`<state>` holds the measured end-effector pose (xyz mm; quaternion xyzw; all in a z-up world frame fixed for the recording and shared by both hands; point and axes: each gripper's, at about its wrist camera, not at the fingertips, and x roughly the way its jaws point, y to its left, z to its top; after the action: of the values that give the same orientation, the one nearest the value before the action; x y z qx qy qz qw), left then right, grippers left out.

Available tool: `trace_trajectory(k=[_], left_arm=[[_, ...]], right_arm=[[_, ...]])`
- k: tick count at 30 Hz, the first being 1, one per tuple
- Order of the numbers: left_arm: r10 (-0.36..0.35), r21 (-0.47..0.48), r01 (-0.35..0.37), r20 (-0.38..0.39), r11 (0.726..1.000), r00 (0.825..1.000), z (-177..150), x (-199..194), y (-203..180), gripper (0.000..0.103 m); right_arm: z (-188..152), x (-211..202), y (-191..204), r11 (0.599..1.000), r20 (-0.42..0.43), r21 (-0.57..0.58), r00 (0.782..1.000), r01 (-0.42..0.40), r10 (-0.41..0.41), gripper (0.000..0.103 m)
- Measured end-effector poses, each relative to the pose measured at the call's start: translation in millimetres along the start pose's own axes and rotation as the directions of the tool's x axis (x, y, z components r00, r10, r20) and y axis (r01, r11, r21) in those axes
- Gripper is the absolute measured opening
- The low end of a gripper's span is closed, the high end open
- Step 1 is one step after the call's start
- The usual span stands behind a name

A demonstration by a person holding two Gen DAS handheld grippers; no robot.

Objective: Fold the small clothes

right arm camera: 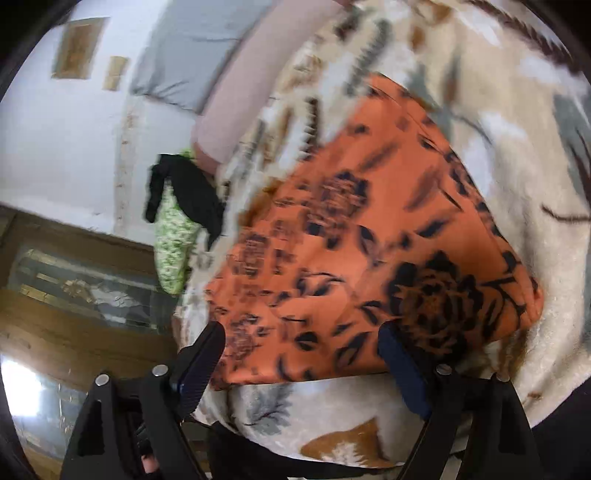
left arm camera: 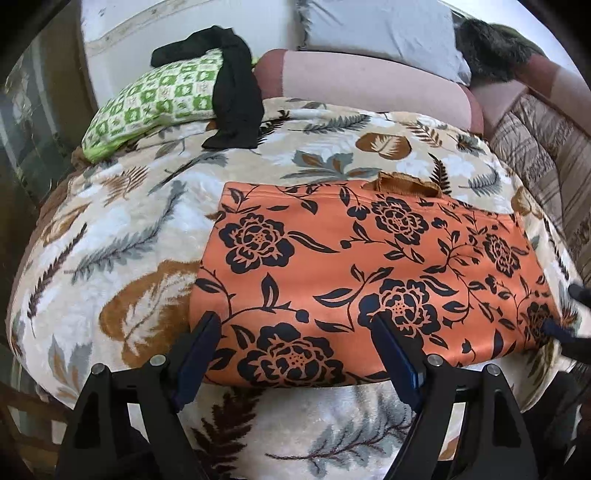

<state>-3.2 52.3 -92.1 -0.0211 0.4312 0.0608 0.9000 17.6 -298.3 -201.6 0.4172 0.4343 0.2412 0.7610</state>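
The orange floral garment (left arm camera: 369, 277) lies folded into a flat, roughly rectangular packet on the leaf-patterned blanket (left arm camera: 110, 229), close to the blanket's near edge and toward its right side. Its long axis runs side to side along that near edge, and a brownish strip of trim (left arm camera: 402, 183) pokes out at its far edge, pointing toward the pillows. No container holds it; it rests straight on the blanket.

The left gripper (left arm camera: 295, 317) hovers over the near left part of the garment with its jaws spread wide and nothing pinched between them. The right gripper (right arm camera: 301, 332) is likewise spread wide over the garment's near edge, gripping nothing; its fingertip (left arm camera: 554, 326) also shows at the garment's right corner in the left wrist view, partly cut off by the frame.

Toward the blanket's far left corner sits a green checked cushion (left arm camera: 155, 99) with a black garment (left arm camera: 236, 96) draped across it and trailing onto the blanket. Beyond the far edge lie a pink bolster (left arm camera: 369, 85) and a grey pillow (left arm camera: 380, 26).

The right wrist view is smeared with motion blur, so the flower print there is hard to make out.
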Motion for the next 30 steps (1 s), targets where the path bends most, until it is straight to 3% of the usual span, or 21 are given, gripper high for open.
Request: trace_trajectory(k=[1, 3, 5, 9, 11, 15, 18, 22, 27, 30], left_arm=[[-0.002, -0.006, 0.002, -0.003, 1.0, 1.0, -1.1, 0.3, 0.9, 0.083], [-0.002, 0.003, 0.002, -0.015, 1.0, 1.0, -3.4, 0.7, 0.9, 0.083], [0.004, 0.007, -0.004, -0.007, 1.0, 1.0, -4.3, -1.7, 0.9, 0.083], [-0.009, -0.042, 0.009, -0.011, 0.999, 1.0, 0.4, 1.7, -1.3, 0.083], [-0.025, -0.032, 0.024, -0.021, 0.999, 0.999, 3.7, 5.9, -11.3, 0.083], [-0.04, 0.025, 0.04, -0.026, 0.999, 0.999, 7.7, 11.0, -34.4, 0.083], [-0.046, 0.016, 0.046, -0.033, 0.999, 0.998, 10.5, 16.6, -41.0, 0.083], [-0.036, 0.014, 0.037, -0.05, 0.999, 0.998, 12.9, 27.1, -45.5, 0.083], [-0.029, 0.007, 0.03, -0.057, 1.0, 0.998, 15.1, 38.1, -45.5, 0.083], [-0.026, 0.007, 0.026, -0.075, 1.0, 0.997, 13.5, 46.6, -46.0, 0.083]], right_arm=[[-2.4, 3.4, -3.8, 1.0, -0.013, -0.001, 1.0, 0.003, -0.003, 0.087], [-6.8, 7.6, -23.0, 0.994, -0.011, 0.056, 0.996, 0.094, -0.094, 0.087], [-12.0, -2.9, -36.2, 0.99, 0.025, 0.14, 0.999, 0.023, -0.027, 0.087], [-34.4, -26.6, -32.3, 0.988, 0.053, 0.149, 0.998, -0.041, 0.034, 0.087], [-43.0, -24.8, -36.9, 0.986, 0.032, 0.164, 0.999, -0.016, 0.011, 0.087], [-36.7, -20.6, -51.9, 0.97, 0.043, 0.243, 0.999, 0.006, -0.017, 0.087], [-27.3, -16.5, -66.6, 0.964, 0.052, 0.265, 0.998, 0.03, -0.045, 0.087], [-18.0, -22.6, -81.5, 0.936, 0.135, 0.351, 0.99, -0.02, -0.03, 0.087], [-1.2, -41.1, -82.8, 0.94, 0.25, 0.34, 0.964, -0.002, -0.088, 0.087], [7.9, -38.1, -82.9, 0.944, 0.24, 0.33, 0.967, 0.007, -0.091, 0.08]])
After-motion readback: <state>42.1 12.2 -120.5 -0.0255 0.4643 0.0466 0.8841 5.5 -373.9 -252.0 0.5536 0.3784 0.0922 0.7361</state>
